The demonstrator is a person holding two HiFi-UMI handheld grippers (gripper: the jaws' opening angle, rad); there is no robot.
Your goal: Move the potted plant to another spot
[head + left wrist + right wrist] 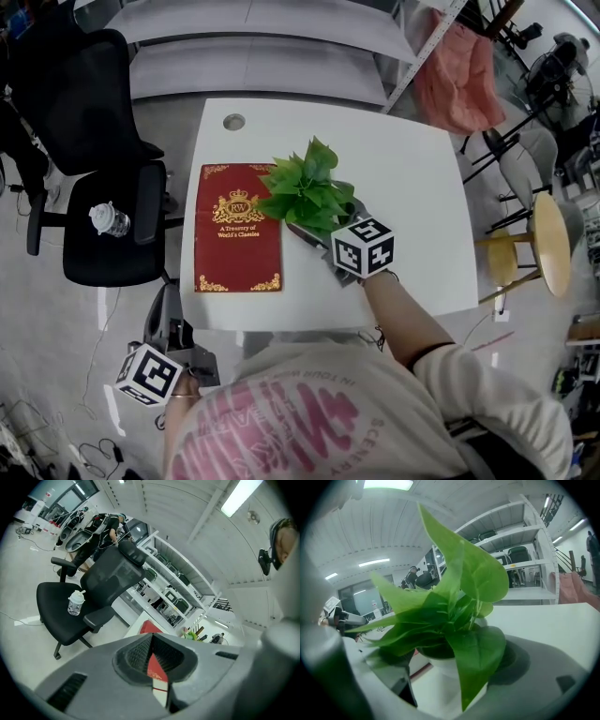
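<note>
Centre of the head view: the potted plant [305, 192] stands on the white table [412, 187], just right of a red book [237, 228]. My right hand-held gripper [328, 225] reaches in from the lower right. In the right gripper view its 2 jaws are spread, 1 on each side of the white pot [440, 665]. A strip of table shows between the left jaw and the pot, so I judge nothing is clamped yet.

My left hand-held gripper [152, 658] hangs at the lower left of the head view, off the table, its jaws pressed together on nothing.

The risks, as I read them:
- 1 broad leaf [476, 663] droops over the right jaw. Closing now could pinch or tear it, or leave me gripping foliage instead of the pot.
- If 1 jaw lands before the other, it could shove the pot sideways or tip it toward the book.
- The pot wall looks smooth, so a light squeeze may let it slip on the lift.
</note>
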